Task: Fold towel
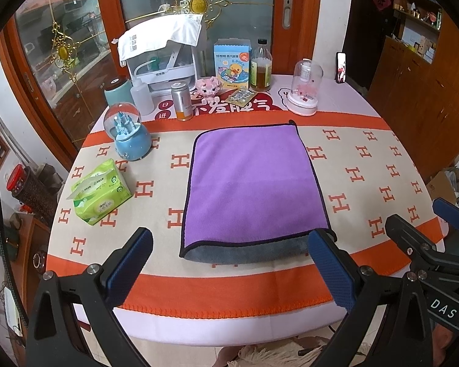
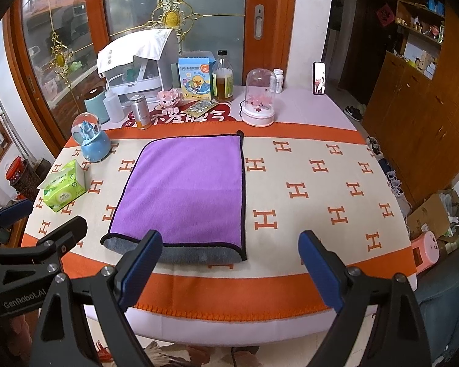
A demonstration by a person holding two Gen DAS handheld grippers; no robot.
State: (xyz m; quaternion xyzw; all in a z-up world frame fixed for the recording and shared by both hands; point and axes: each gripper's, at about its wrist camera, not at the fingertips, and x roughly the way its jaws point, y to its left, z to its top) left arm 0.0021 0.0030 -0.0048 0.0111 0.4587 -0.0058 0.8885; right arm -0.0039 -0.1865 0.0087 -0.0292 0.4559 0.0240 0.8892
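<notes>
From the left wrist view, the left hand-held gripper (image 1: 229, 263) hangs over the near edge of the counter (image 1: 367, 159) with its two blue-padded fingers (image 1: 130, 270) spread wide and nothing between them. The towel (image 1: 251, 183) lies flat on the orange-and-cream cloth in the middle of the counter, folded with the purple side up and a grey strip showing along its near edge. The right-hand finger sits in front of the towel's near right corner; I cannot tell whether it touches the cloth. To the left of the towel lie a green tissue pack (image 1: 99, 191) and, behind it, a blue snow globe (image 1: 127, 136). Along the back stand an orange-bottomed can (image 1: 182, 101), a duck-print box (image 1: 232, 62), a bottle of amber liquid (image 1: 261, 65) and a glass dome on a white base (image 1: 304, 88). The right hand-held gripper (image 1: 422, 235) shows at the right edge.

From the right wrist view, the right hand-held gripper (image 2: 229, 270) is also spread wide and grips nothing. The towel (image 2: 183, 189) lies ahead and to the left, its near left part behind the left-hand finger (image 2: 140, 270). The tissue pack (image 2: 64, 188) and snow globe (image 2: 91, 140) sit left of the towel, apart from it. A phone (image 2: 319, 78) stands upright at the back of the counter (image 2: 321, 183). The left hand-held gripper (image 2: 42, 226) shows at the left edge.
</notes>
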